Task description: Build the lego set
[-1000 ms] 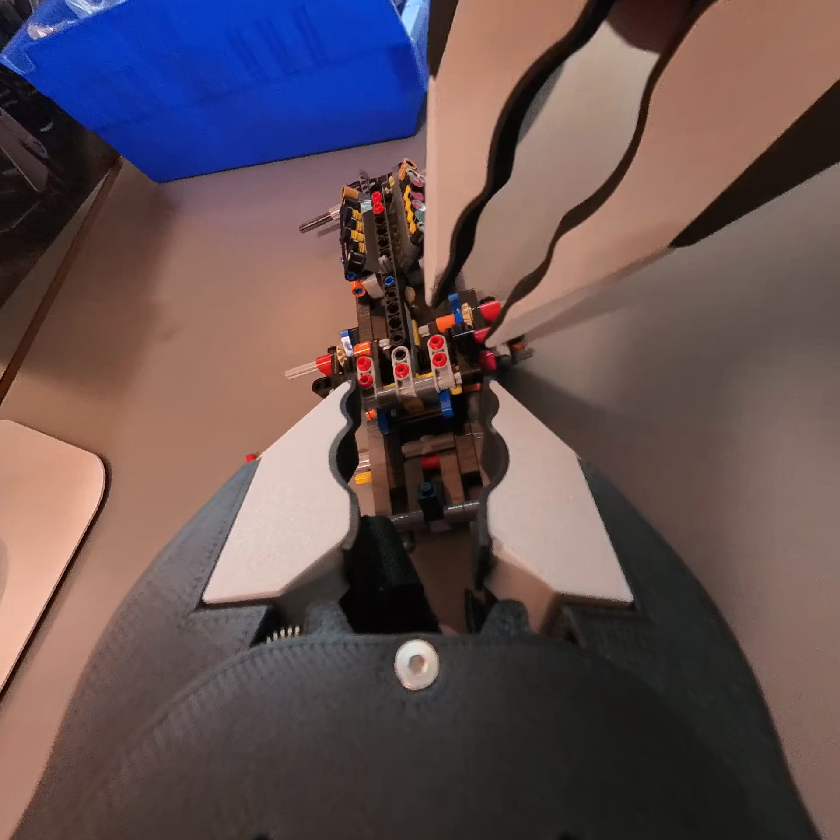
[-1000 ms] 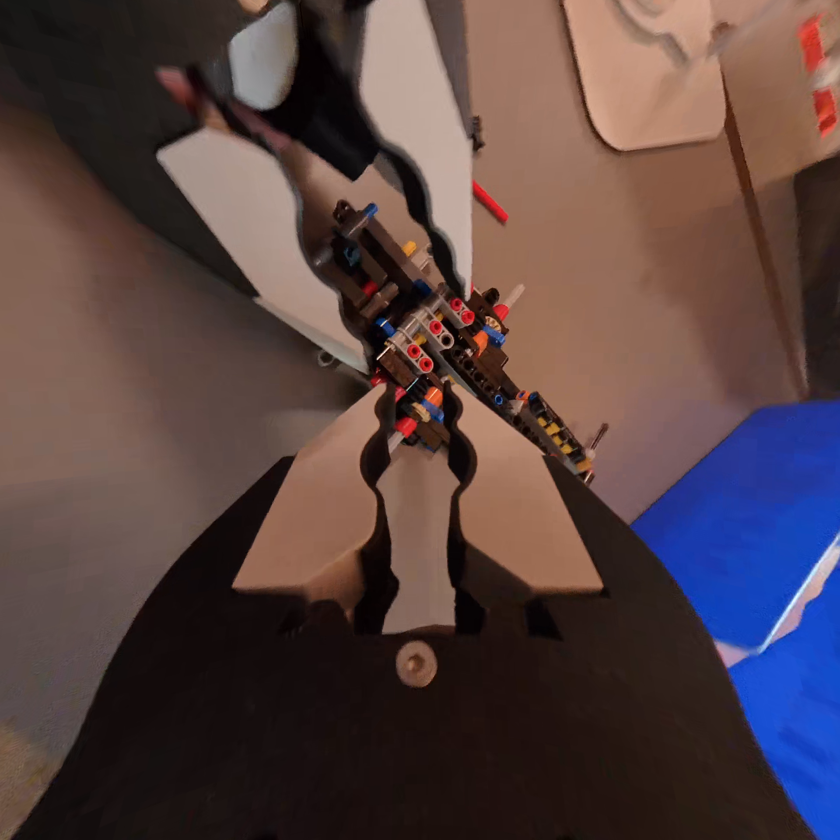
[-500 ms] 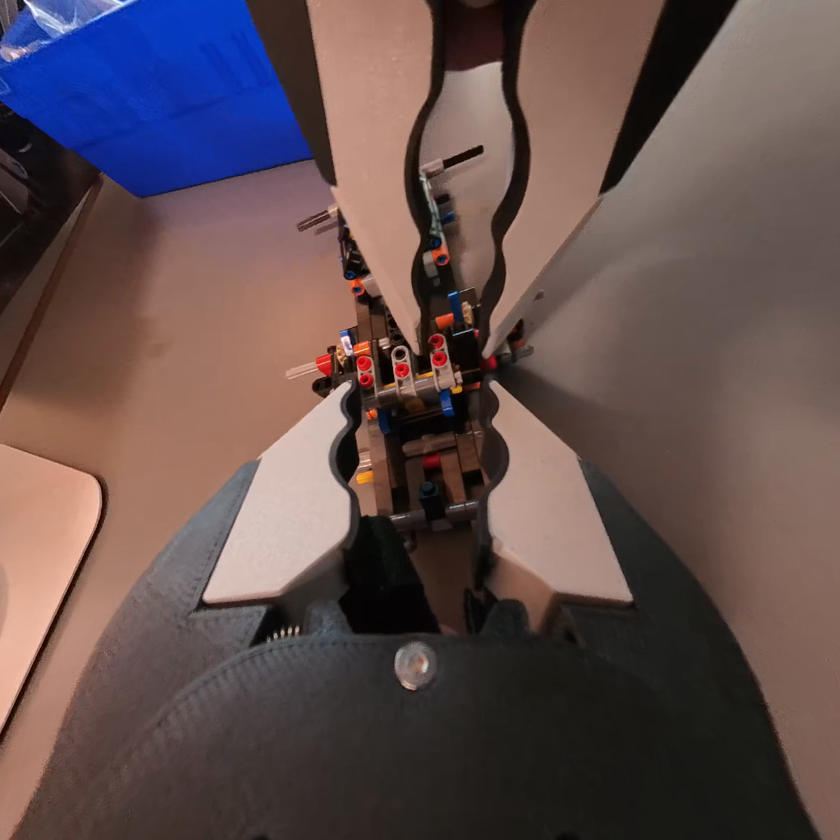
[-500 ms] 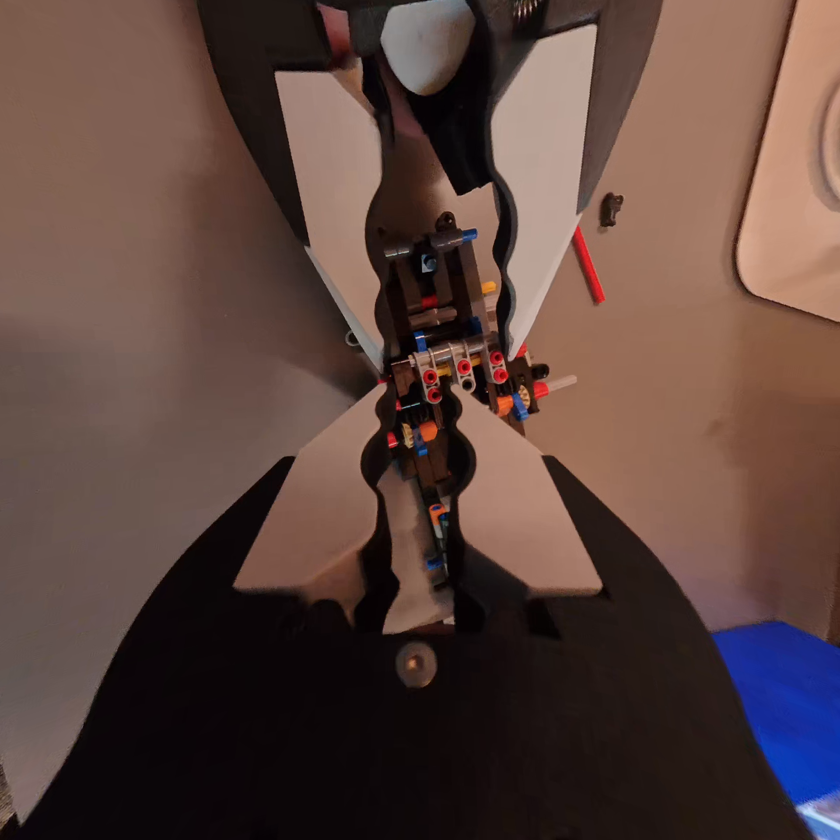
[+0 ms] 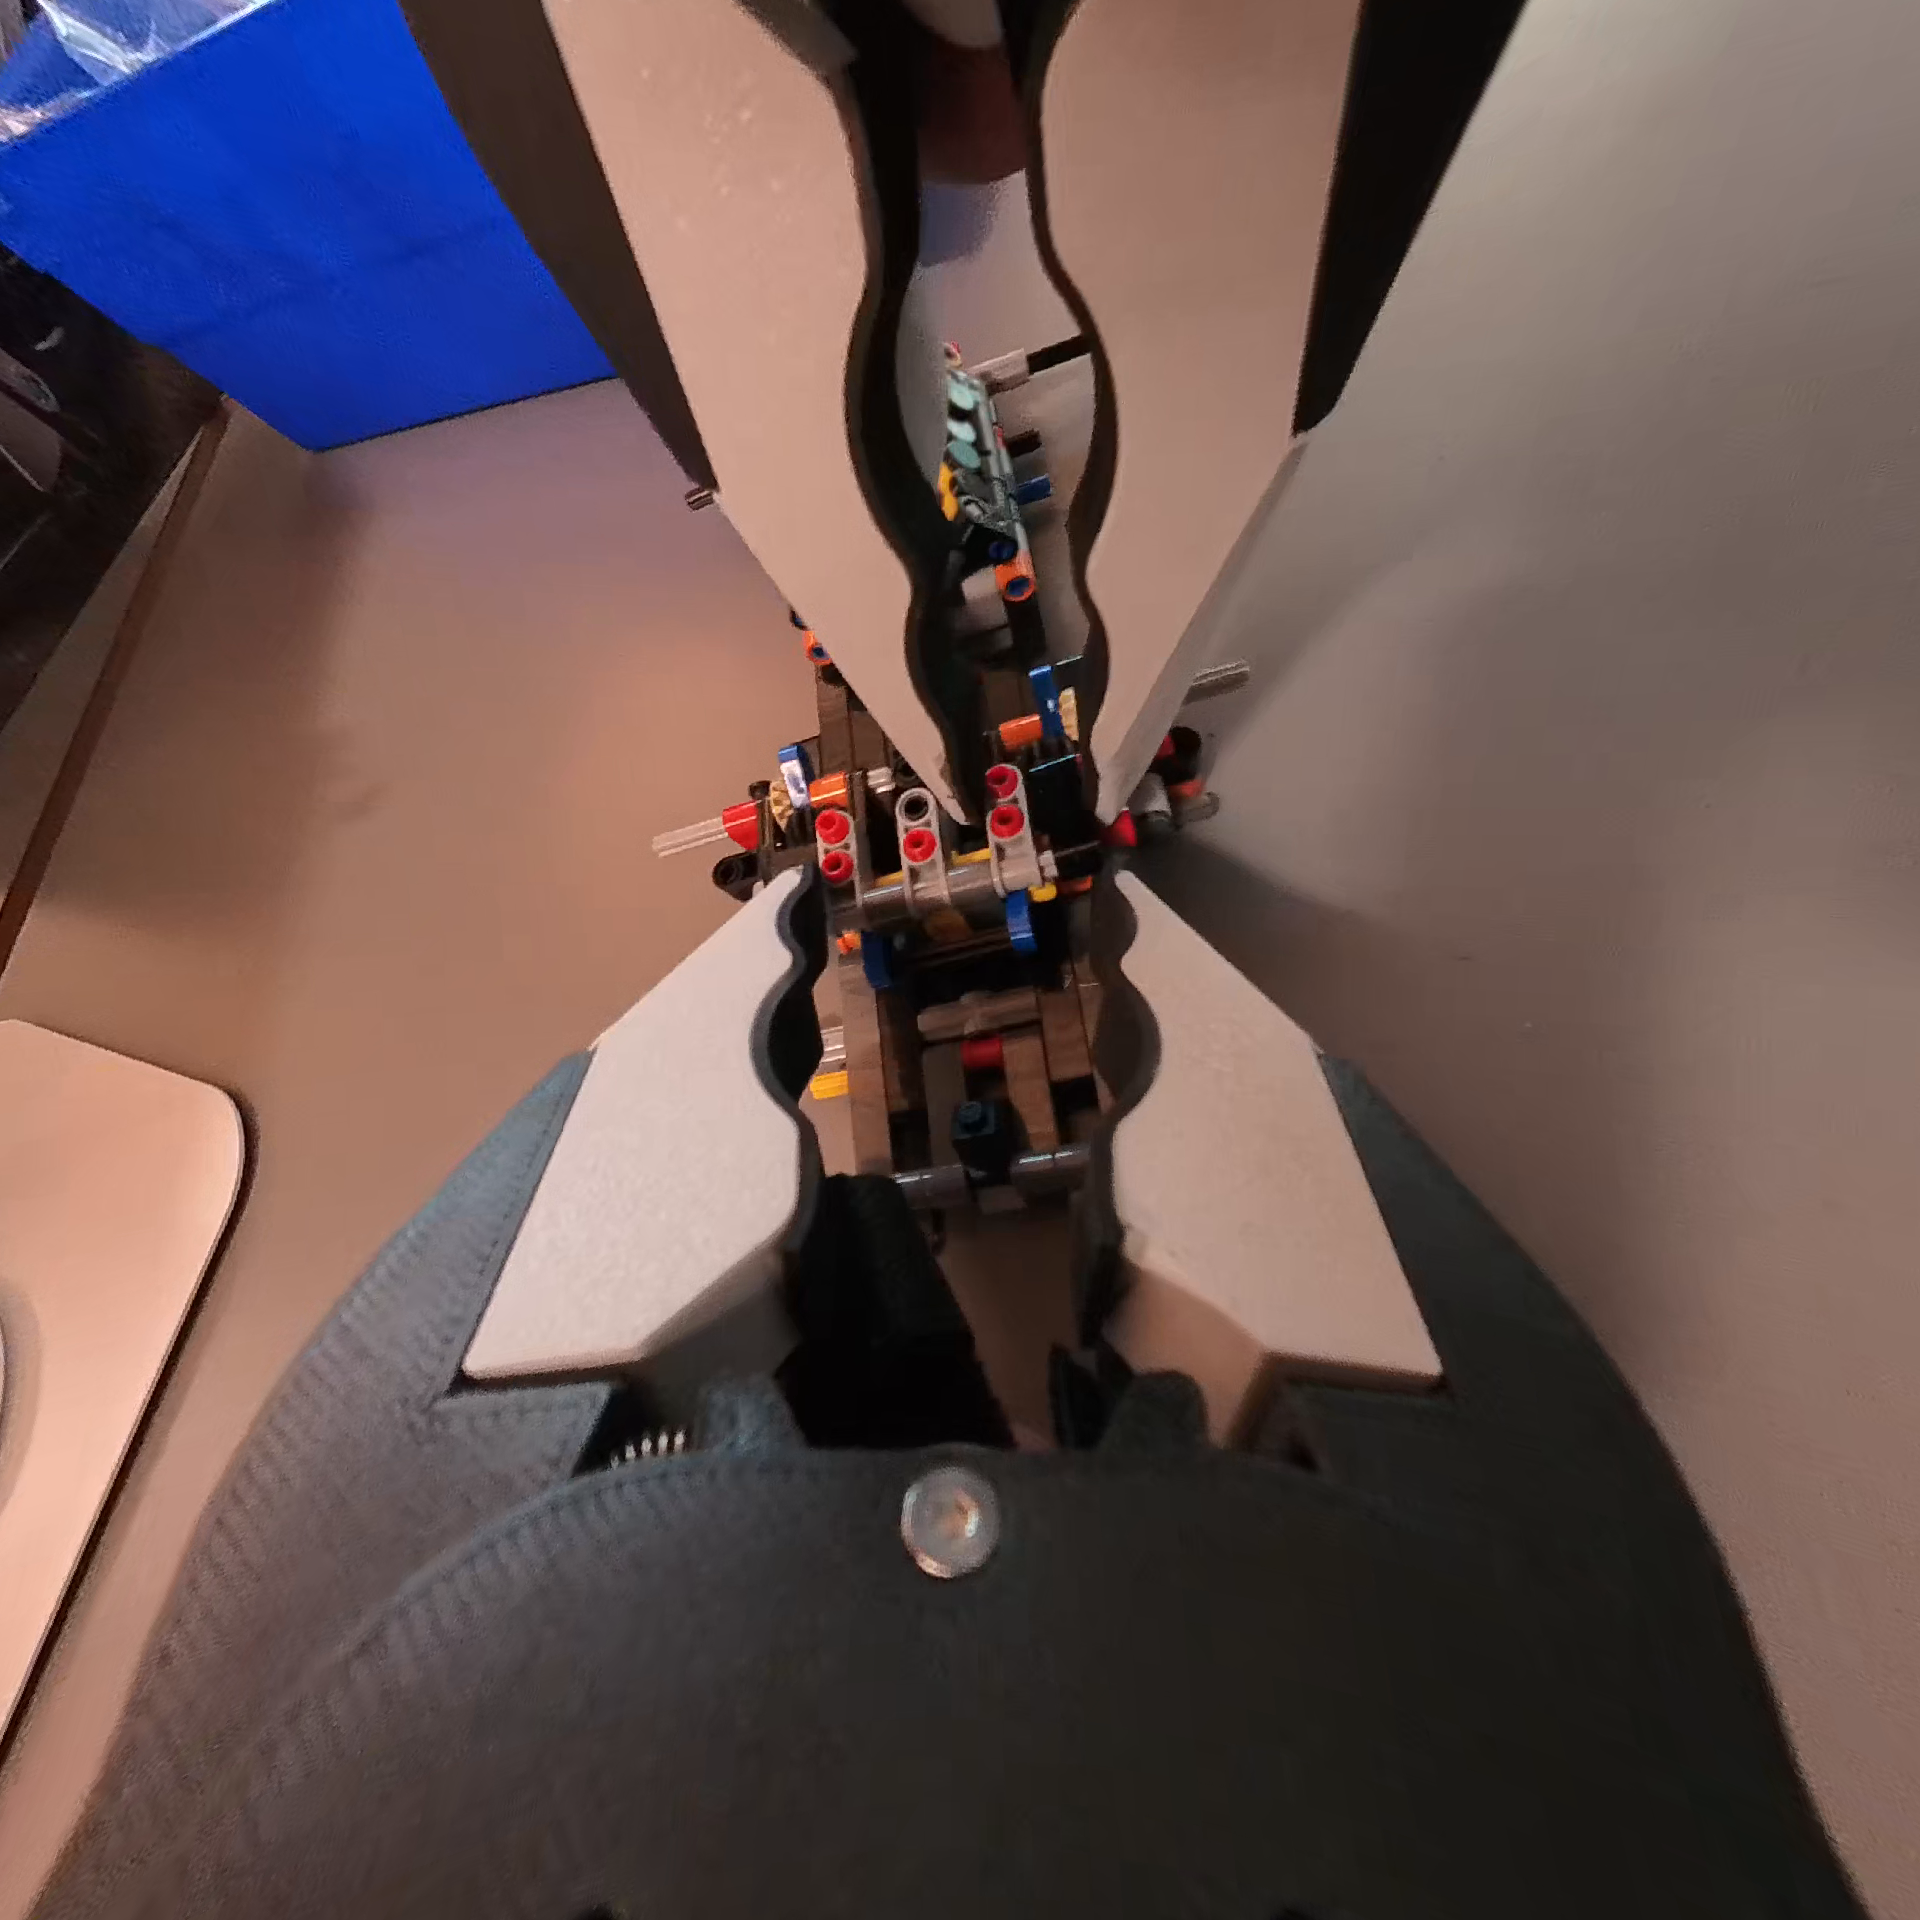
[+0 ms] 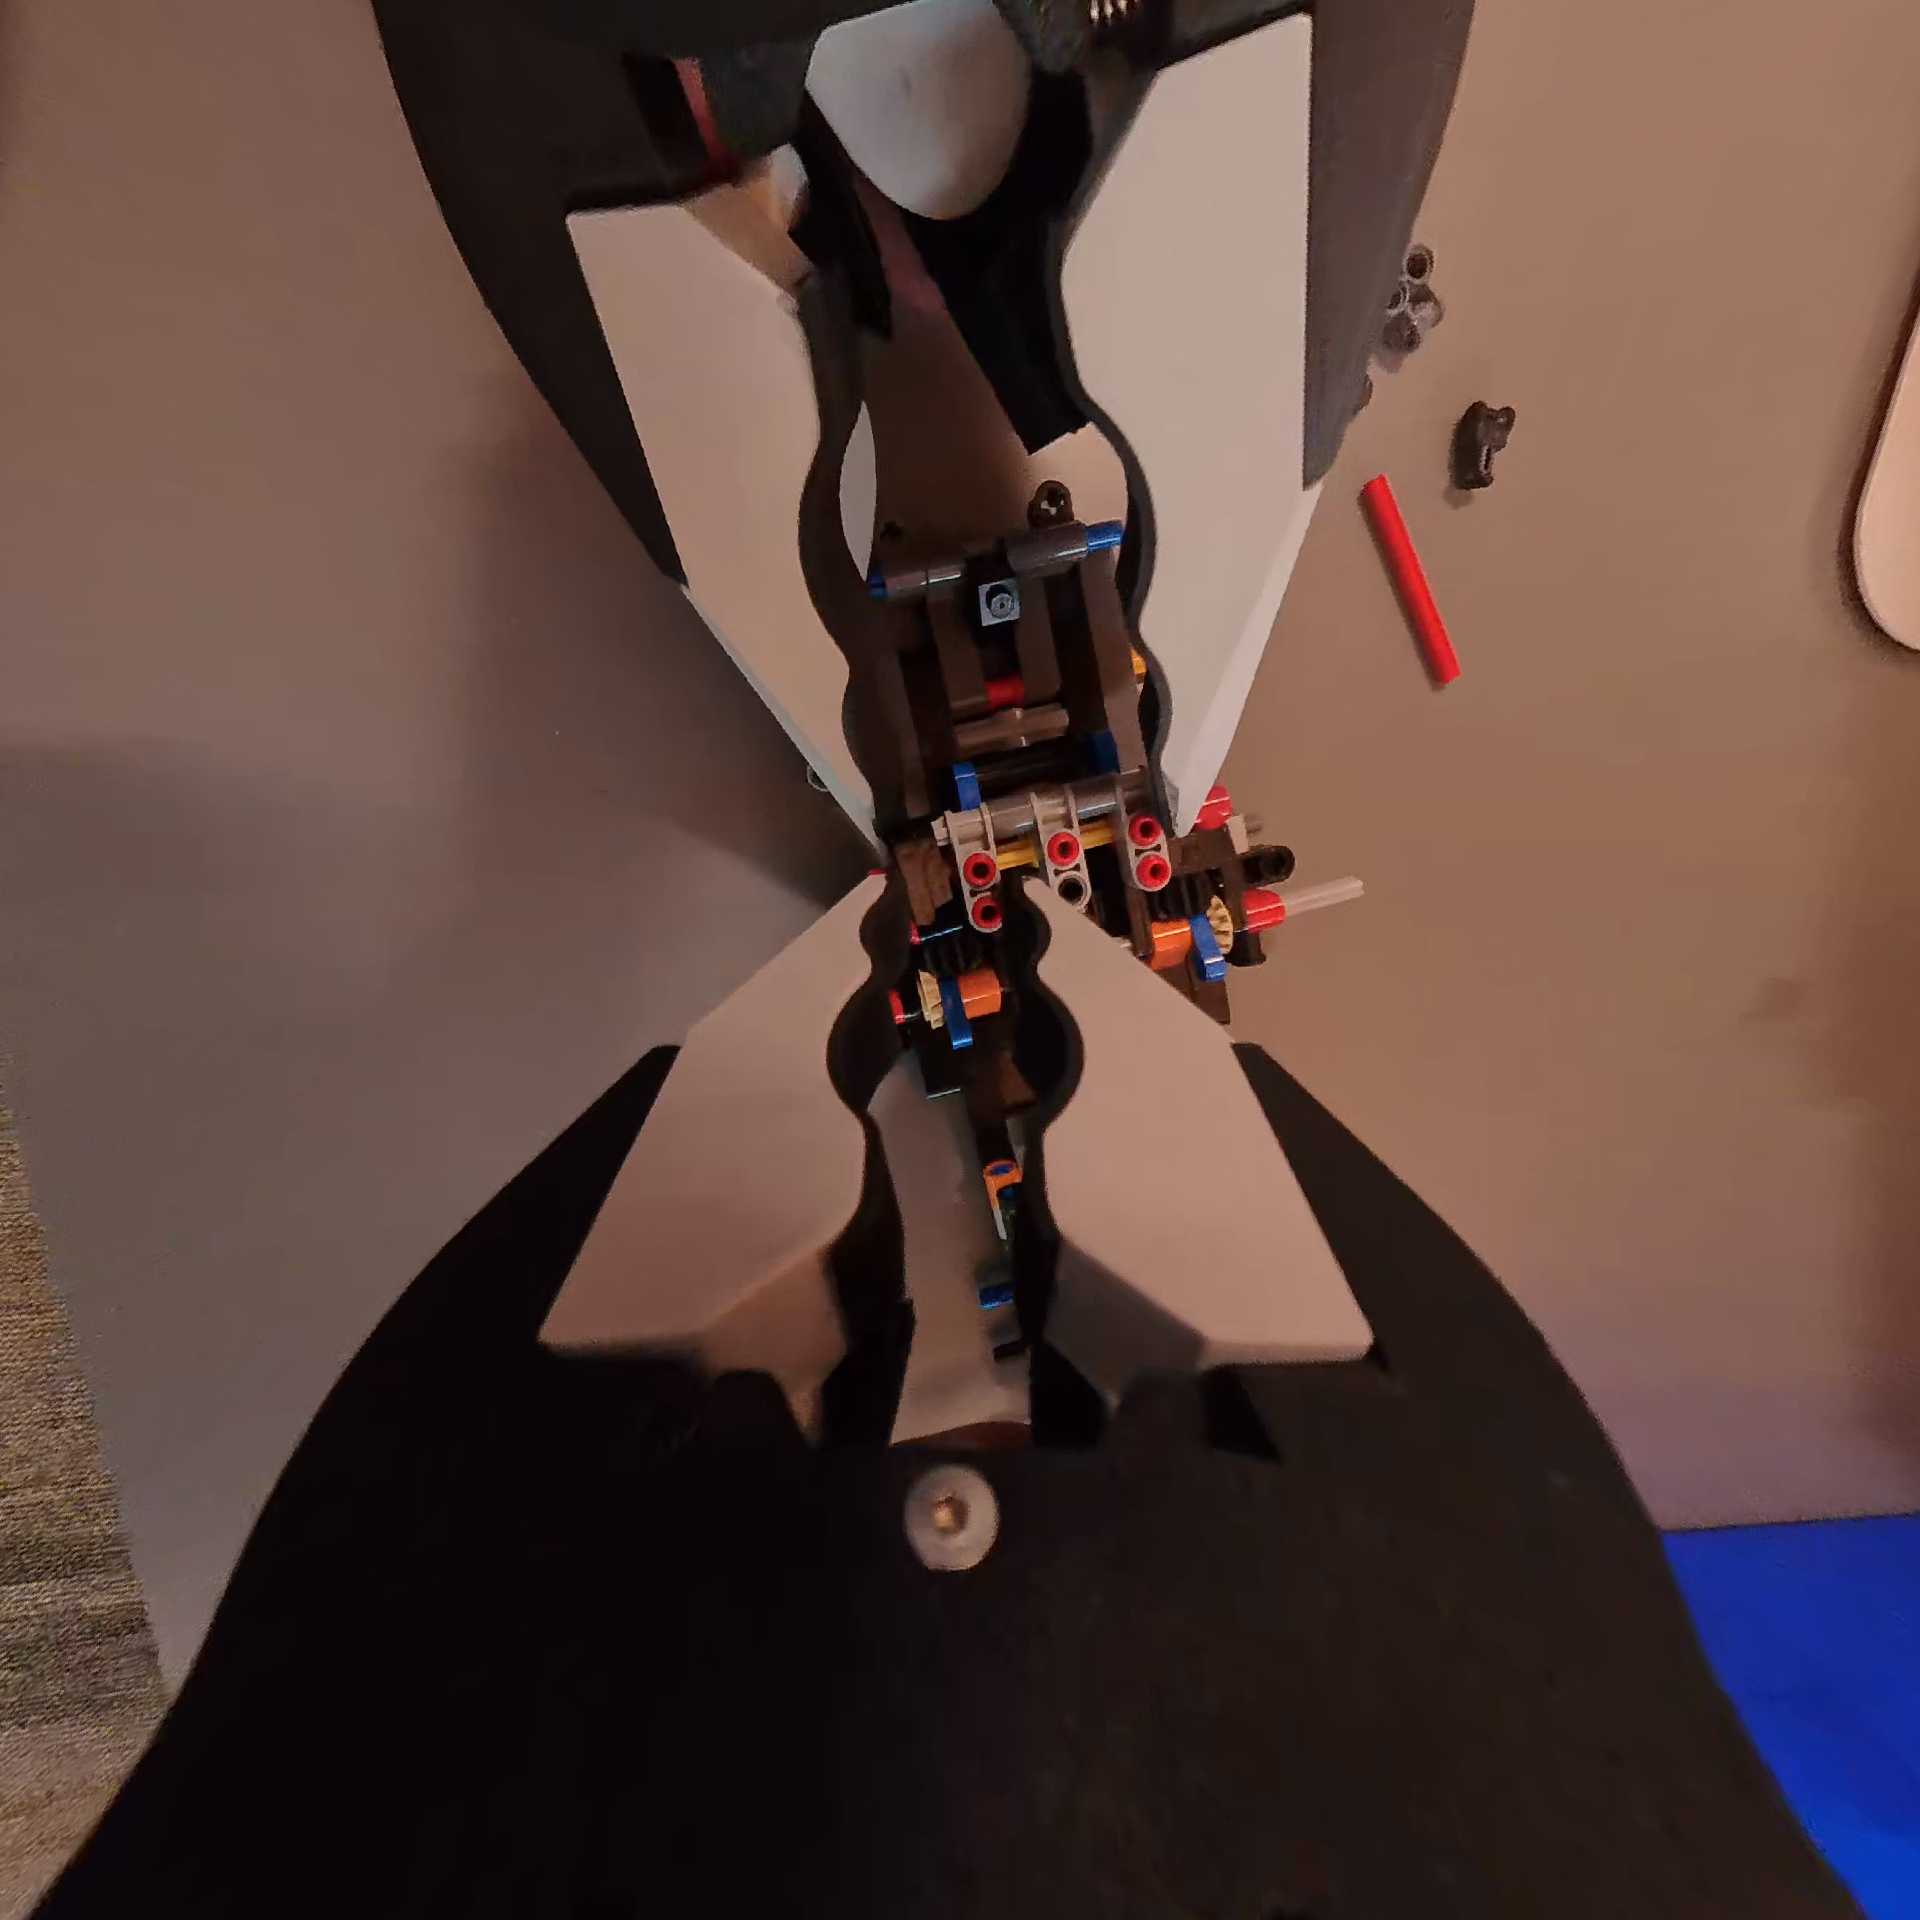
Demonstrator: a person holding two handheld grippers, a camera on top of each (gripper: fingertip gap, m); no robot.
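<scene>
Since a second ago my right tool [image 6: 956, 894] has swung from an oblique approach into line opposite my left tool [image 5: 951, 883]. Both now clamp the lego model [image 6: 1039, 790] from opposite ends, just above the tabletop [image 6: 1621, 1039]. Risk — opposed squeezing or twisting pops pins at the grey beam; the loose red axle [image 6: 1410, 579] lies beside.

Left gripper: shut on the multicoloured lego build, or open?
Shut on it: the left gripper has its grey fingers pressing both sides of the multicoloured lego build.
</scene>
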